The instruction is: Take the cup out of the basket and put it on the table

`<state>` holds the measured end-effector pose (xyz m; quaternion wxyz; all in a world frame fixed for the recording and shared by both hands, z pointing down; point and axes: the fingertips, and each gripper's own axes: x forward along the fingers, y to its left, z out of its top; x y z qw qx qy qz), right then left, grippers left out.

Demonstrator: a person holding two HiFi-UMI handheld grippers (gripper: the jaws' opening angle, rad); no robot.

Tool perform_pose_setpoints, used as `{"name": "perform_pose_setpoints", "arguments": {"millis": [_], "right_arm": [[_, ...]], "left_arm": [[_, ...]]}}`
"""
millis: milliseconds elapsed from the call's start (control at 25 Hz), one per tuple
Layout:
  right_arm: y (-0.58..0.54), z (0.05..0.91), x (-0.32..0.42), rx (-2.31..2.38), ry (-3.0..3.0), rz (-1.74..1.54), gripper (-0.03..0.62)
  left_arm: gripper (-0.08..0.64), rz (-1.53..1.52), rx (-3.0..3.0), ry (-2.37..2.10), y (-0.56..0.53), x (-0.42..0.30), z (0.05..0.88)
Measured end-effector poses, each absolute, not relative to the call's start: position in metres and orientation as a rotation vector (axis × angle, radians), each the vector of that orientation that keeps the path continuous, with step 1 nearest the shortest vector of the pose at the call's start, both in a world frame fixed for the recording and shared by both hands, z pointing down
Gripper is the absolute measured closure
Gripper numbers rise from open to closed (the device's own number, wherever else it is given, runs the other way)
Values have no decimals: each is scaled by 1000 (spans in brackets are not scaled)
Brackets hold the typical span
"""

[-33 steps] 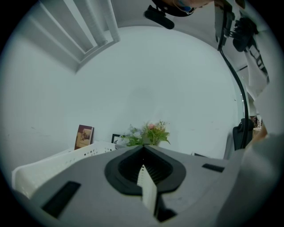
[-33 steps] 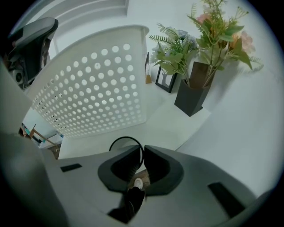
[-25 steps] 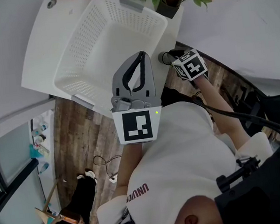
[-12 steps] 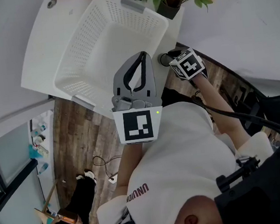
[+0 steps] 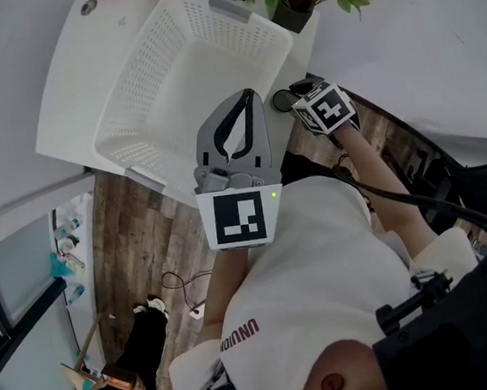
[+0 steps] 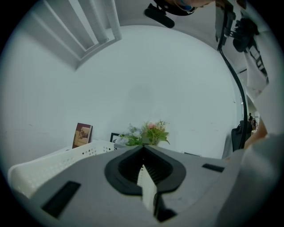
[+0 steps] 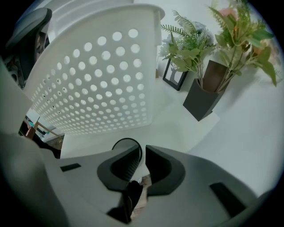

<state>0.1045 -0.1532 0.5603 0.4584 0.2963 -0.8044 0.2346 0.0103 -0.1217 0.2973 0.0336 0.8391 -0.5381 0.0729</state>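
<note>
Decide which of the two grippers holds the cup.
The right gripper: its jaws pinch the rim of the cup beside the basket. The left gripper is shut, empty.

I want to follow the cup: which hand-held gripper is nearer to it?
Right. The right hand-held gripper is at the cup, on its rim; the left hand-held gripper hangs apart, by the basket edge.

Matt perforated plastic basket point(image 5: 154, 60)
</note>
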Motion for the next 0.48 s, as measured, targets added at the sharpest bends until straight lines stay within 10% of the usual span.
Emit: {"name": "perform_pose_setpoints", "arguments": {"millis": [480], "right_arm": [[-170, 533, 112, 844, -2049, 558, 538]], "left_arm": [[548, 191, 2569, -1643, -123, 13, 297]]}}
